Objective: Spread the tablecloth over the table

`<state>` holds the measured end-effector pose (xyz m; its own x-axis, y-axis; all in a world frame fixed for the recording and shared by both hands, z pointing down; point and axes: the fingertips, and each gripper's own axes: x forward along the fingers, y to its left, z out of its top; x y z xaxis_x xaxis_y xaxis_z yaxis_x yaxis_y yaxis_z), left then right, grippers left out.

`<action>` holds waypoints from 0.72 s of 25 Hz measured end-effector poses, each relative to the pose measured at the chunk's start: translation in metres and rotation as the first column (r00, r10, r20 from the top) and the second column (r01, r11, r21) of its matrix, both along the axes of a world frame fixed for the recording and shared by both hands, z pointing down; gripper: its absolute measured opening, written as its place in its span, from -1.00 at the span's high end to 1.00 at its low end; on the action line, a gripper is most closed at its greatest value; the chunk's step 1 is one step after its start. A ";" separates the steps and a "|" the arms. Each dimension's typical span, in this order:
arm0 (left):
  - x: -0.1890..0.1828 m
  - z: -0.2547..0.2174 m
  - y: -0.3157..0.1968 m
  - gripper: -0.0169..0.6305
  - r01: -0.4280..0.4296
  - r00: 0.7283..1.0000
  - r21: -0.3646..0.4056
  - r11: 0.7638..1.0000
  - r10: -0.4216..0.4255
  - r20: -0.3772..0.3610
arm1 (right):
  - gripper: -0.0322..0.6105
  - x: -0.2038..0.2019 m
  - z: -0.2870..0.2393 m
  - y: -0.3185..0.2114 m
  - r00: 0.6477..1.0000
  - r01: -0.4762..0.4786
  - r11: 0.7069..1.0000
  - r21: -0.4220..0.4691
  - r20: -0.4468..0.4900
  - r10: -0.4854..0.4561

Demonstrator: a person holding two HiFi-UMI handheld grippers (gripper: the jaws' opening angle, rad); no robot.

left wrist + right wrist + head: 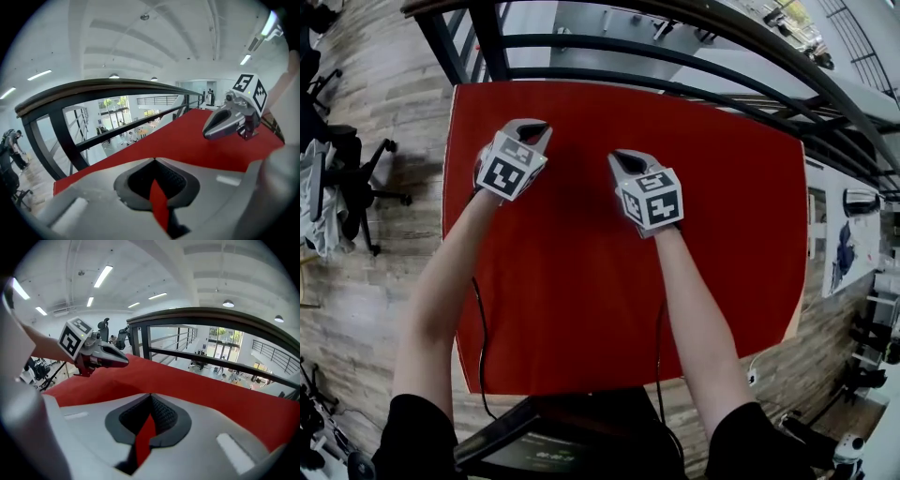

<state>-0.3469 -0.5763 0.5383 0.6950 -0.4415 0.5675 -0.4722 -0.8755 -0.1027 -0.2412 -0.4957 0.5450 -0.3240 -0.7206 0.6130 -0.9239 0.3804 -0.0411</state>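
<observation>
Head view first: the red tablecloth (581, 281) lies flat across nearly the whole table (794, 330), with only a thin pale strip of tabletop bare at the near right corner. The left gripper (534, 131) and right gripper (628, 161) sit side by side over the far half, noses aimed at the railing (675, 56), and no pucker of cloth rises to either tip. Over to the left gripper view: the jaws are pressed together, and a red sliver shows in the slit behind them. I cannot tell whether it is nipped cloth or just the tablecloth (197, 150) seen through the gap. The right gripper (208, 133) floats just above the red. Right gripper view, same story: jaws closed tight, the same red sliver, and the left gripper (124, 361) is off to the side over the cloth. The danger now looks like dragging. Closed tips raking across could bunch the fabric, or skew it and bare more of that corner. The trailing cables (478, 319) by the near edge could also catch the hem and tug it back.
</observation>
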 end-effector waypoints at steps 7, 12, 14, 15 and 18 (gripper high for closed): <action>0.075 0.009 0.115 0.93 -0.120 0.991 -0.072 0.990 0.124 0.057 | 0.87 0.140 0.019 0.113 0.990 -0.091 0.994 -0.065 -0.114 0.083; 0.103 0.031 0.177 0.93 -0.058 0.991 -0.090 0.994 0.068 0.116 | 0.87 0.238 0.029 0.172 0.980 -0.162 0.985 -0.051 -0.125 0.155; 0.115 0.041 0.197 0.93 -0.003 0.992 -0.091 0.996 0.015 0.129 | 0.87 0.281 0.035 0.195 0.973 -0.184 0.981 -0.066 -0.157 0.172; 0.120 0.045 0.206 0.93 0.025 0.991 -0.088 0.996 -0.013 0.135 | 0.87 0.302 0.039 0.208 0.967 -0.199 0.977 -0.075 -0.177 0.184; 0.139 0.052 0.236 0.93 0.057 0.983 -0.042 0.997 -0.049 0.175 | 0.87 0.356 0.047 0.248 0.948 -0.272 0.958 -0.088 -0.195 0.252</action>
